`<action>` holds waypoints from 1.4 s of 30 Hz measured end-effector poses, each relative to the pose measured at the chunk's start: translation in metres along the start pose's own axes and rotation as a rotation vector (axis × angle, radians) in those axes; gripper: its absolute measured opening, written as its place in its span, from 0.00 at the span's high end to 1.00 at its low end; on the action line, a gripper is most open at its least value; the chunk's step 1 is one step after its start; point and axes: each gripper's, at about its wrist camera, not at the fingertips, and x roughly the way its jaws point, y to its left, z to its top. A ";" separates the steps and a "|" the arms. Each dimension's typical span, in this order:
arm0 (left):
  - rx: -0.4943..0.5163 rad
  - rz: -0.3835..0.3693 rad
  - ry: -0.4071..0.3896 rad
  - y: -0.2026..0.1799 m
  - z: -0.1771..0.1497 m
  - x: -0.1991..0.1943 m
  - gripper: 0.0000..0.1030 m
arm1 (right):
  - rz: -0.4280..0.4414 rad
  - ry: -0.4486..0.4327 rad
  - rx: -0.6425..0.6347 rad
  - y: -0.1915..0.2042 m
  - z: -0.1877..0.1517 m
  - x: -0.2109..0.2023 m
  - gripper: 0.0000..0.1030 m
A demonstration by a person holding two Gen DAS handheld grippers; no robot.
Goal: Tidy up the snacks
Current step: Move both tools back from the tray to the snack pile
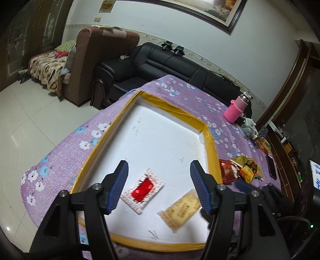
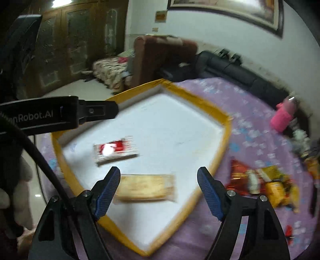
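two snacks (image 1: 143,191) in tray (image 1: 212,152), grippers (image 1: 159,187) wide

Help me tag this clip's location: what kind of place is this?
Most likely a home living room: a black leather sofa along the wall, a framed picture above it, and a table under a purple floral cloth.

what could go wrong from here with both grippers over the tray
1. The left gripper and right gripper hang open close together over the tray; they might collide.
2. The snack pile lies right beside the tray's rim, so a reach from here may clip the rim.
3. The pink bottle stands upright past the pile and might tip if bumped.
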 end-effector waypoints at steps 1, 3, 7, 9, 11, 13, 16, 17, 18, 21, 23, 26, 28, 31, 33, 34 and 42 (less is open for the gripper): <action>0.005 -0.001 -0.003 -0.002 -0.001 -0.002 0.34 | -0.026 -0.009 -0.006 0.000 -0.001 -0.005 0.23; 0.017 -0.002 -0.009 -0.010 -0.001 -0.004 0.32 | -0.076 -0.028 -0.010 -0.004 -0.005 -0.017 0.23; 0.041 -0.001 -0.011 -0.027 -0.002 -0.007 0.29 | -0.137 -0.037 0.021 -0.019 -0.013 -0.034 0.23; 0.062 0.000 -0.008 -0.037 -0.004 -0.006 0.29 | -0.150 -0.033 0.041 -0.029 -0.016 -0.037 0.23; 0.087 -0.001 -0.004 -0.049 -0.006 -0.006 0.29 | -0.165 -0.032 0.066 -0.039 -0.021 -0.042 0.23; 0.110 -0.002 0.000 -0.060 -0.007 -0.005 0.28 | -0.182 -0.031 0.087 -0.049 -0.026 -0.045 0.23; 0.145 -0.004 0.009 -0.078 -0.010 -0.002 0.27 | -0.199 -0.036 0.118 -0.063 -0.035 -0.052 0.22; 0.158 -0.006 0.012 -0.085 -0.010 -0.001 0.26 | -0.205 -0.037 0.130 -0.069 -0.038 -0.054 0.22; 0.167 -0.007 0.015 -0.090 -0.011 0.001 0.26 | -0.211 -0.037 0.143 -0.076 -0.041 -0.055 0.22; 0.203 -0.016 0.028 -0.108 -0.014 0.006 0.25 | -0.232 -0.033 0.175 -0.093 -0.051 -0.061 0.22; 0.226 -0.023 0.037 -0.121 -0.018 0.010 0.25 | -0.245 -0.027 0.194 -0.105 -0.058 -0.063 0.22; 0.258 -0.033 0.055 -0.138 -0.021 0.017 0.24 | -0.270 -0.018 0.226 -0.122 -0.068 -0.067 0.22; 0.280 -0.042 0.073 -0.150 -0.023 0.023 0.23 | -0.284 -0.009 0.243 -0.135 -0.077 -0.069 0.21; 0.312 -0.057 0.096 -0.164 -0.026 0.029 0.22 | -0.301 0.012 0.284 -0.164 -0.091 -0.073 0.21; 0.337 -0.070 0.107 -0.173 -0.029 0.033 0.22 | -0.310 0.030 0.351 -0.196 -0.106 -0.078 0.21; 0.346 -0.076 0.112 -0.176 -0.030 0.034 0.22 | -0.308 0.038 0.394 -0.214 -0.115 -0.080 0.21; 0.371 -0.131 0.193 -0.197 -0.042 0.064 0.21 | -0.185 0.088 0.817 -0.337 -0.193 -0.083 0.21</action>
